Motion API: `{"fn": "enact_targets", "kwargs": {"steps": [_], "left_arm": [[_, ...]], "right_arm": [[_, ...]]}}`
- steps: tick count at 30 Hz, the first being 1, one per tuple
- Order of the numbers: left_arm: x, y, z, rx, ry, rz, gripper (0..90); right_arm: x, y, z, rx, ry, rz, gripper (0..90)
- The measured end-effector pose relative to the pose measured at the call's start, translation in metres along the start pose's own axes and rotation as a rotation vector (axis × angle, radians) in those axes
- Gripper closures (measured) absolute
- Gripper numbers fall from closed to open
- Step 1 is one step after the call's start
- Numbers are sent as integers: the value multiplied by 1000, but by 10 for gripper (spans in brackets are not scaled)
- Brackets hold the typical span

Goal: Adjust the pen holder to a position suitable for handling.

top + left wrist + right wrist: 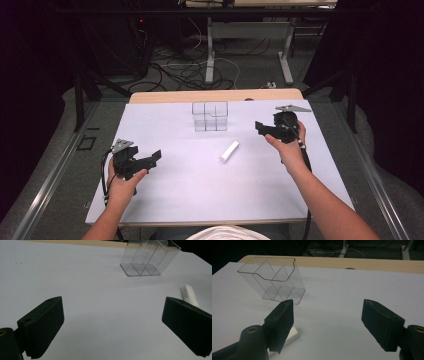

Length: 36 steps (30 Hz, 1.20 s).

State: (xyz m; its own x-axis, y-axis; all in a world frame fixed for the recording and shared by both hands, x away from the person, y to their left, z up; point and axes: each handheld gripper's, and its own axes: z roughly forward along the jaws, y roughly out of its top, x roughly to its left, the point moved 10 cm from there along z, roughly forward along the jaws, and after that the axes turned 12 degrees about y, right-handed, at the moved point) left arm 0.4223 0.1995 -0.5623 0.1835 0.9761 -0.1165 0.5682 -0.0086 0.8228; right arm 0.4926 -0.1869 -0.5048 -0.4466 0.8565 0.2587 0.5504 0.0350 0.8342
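A person holds black tongs in each hand over a white surface [165, 200]. The left tongs [150, 160] are low on the left side of the surface, and their two jaws are spread wide with nothing between them. The right tongs [264, 129] are higher up on the right side, and their jaws are spread wide too, holding nothing. A small white tube [229, 151] lies flat on the surface between the two tongs, nearer to the right ones. It touches neither of them. In the left gripper view the tube [189, 295] peeks out just past the right-hand jaw. In the right gripper view a bit of the tube [291, 334] shows under the left-hand jaw, partly hidden by it. A clear plastic box [210, 116] with little walls inside stands farther back, near the middle of the surface. It is empty and stands apart from the tube and from both tongs.
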Motion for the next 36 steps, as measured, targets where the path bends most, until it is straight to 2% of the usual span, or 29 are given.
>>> {"fn": "enact_targets", "kwargs": {"steps": [1,8,13,21,25,27,36], "left_arm": [[0,0,0,2,0,1,44],[1,0,-1,-3,1,-2,51],[1,-1,-1,-1,0,-4,53],[3,-1,-3,-1,-3,-7,54],[4,0,-3,-4,-1,-16,54],[5,0,-3,-7,1,-14,54],[5,-1,-3,-2,3,-12,60]], "right_arm": [[6,7,5,3,0,-11,258],[23,21,22,34,9,-47,262],[33,30,36,59,17,-39,299],[37,38,61,108,16,-14,359],[36,40,72,117,0,-4,364],[35,39,81,144,-13,21,371],[32,41,101,175,-29,34,386]]}}
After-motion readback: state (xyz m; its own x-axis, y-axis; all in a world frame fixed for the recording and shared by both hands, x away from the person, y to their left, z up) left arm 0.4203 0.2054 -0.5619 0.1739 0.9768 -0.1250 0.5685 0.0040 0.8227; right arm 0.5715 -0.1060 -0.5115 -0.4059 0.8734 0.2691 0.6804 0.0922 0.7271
